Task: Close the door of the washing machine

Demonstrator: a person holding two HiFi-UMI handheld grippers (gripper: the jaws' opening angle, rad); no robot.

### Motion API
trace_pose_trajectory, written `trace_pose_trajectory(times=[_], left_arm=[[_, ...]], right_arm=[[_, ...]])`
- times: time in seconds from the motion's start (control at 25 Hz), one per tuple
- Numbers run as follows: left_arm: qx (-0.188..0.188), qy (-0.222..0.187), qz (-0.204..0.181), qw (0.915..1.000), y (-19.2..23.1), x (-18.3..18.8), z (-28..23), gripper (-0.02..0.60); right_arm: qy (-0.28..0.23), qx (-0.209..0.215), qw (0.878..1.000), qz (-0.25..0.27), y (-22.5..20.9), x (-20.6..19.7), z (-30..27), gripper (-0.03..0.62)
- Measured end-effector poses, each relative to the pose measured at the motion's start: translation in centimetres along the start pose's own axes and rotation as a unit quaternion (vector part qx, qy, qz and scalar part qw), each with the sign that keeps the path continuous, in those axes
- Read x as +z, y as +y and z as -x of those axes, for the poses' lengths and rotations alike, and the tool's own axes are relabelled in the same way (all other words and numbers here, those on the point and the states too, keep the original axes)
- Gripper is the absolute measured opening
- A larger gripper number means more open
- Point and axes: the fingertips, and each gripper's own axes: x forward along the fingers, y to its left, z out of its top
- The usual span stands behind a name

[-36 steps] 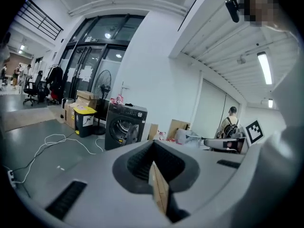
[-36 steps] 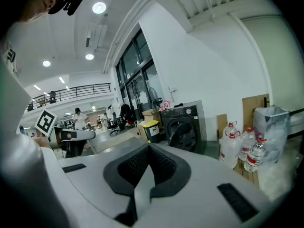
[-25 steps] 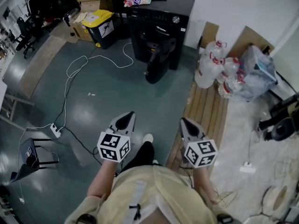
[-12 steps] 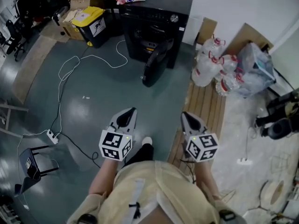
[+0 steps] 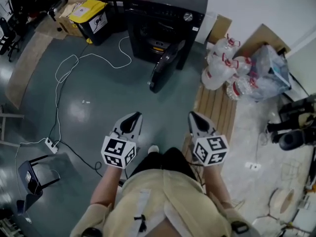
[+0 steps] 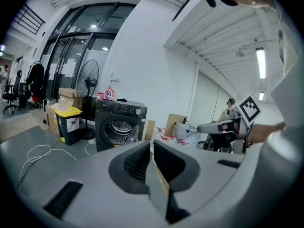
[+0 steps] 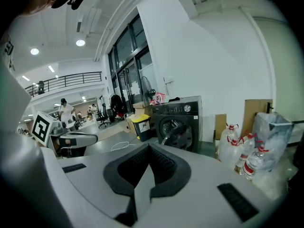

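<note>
— Washer point(image 5: 165, 19) any closer?
— Yes, it looms larger as I walk up. Door point(image 5: 164, 69) hangs open, well ahead. My left tongs point(image 5: 129, 123) and right tongs point(image 5: 197, 123) are both pinched together, empty.

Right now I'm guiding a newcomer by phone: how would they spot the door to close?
Against the white wall stands a black washing machine. Its round door hangs open at the front, swung out over the floor. Neither the yellow-lidded bin nor the water bottles flanking it have one.
</note>
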Motion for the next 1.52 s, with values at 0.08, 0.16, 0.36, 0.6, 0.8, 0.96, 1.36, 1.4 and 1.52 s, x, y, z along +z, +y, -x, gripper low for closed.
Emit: trace_pose_trajectory(times=[0.08,0.16,0.36,0.6,0.8,0.96,1.36,1.4,1.52], left_arm=[[-0.002,0.003,0.009,1.0,-0.1,-0.2,-1.2,0.006],[0.0,0.008,0.009,0.9999,0.0,-0.1,-2.5,0.011],[0.015,0.021,0.003,0.9997,1.4,0.6,-6.5,0.043],[0.041,0.032,-0.004,0.9986,2.2,2.3,-13.1,0.08],[0.068,0.047,-0.031,0.9961,3.6,3.9,-19.0,0.11],[0.081,0.068,-0.038,0.9937,4.3,4.4,-22.6,0.121],[0.098,0.105,-0.02,0.9894,6.7,3.5,-30.4,0.132],[0.097,0.109,-0.018,0.9891,6.8,3.2,-31.0,0.132],[0.095,0.122,-0.022,0.9877,7.3,2.5,-32.9,0.132]], right_arm=[[0.006,-0.001,1.0,0.001,-0.9,0.4,-0.8,0.006],[0.006,0.003,1.0,-0.004,-1.9,0.8,-1.8,0.006],[0.011,0.018,1.0,0.008,-4.7,1.4,-6.1,0.006],[0.024,0.044,0.999,0.021,-9.5,3.3,-10.7,0.006],[0.033,0.061,0.997,0.028,-13.6,4.7,-14.3,0.006],[0.042,0.074,0.996,0.022,-16.7,5.5,-16.6,0.006],[0.054,0.108,0.993,0.016,-20.6,6.4,-20.6,0.006],[0.058,0.109,0.992,0.014,-21.0,6.2,-20.8,0.006],[0.066,0.111,0.992,0.012,-22.0,6.1,-21.7,0.006]])
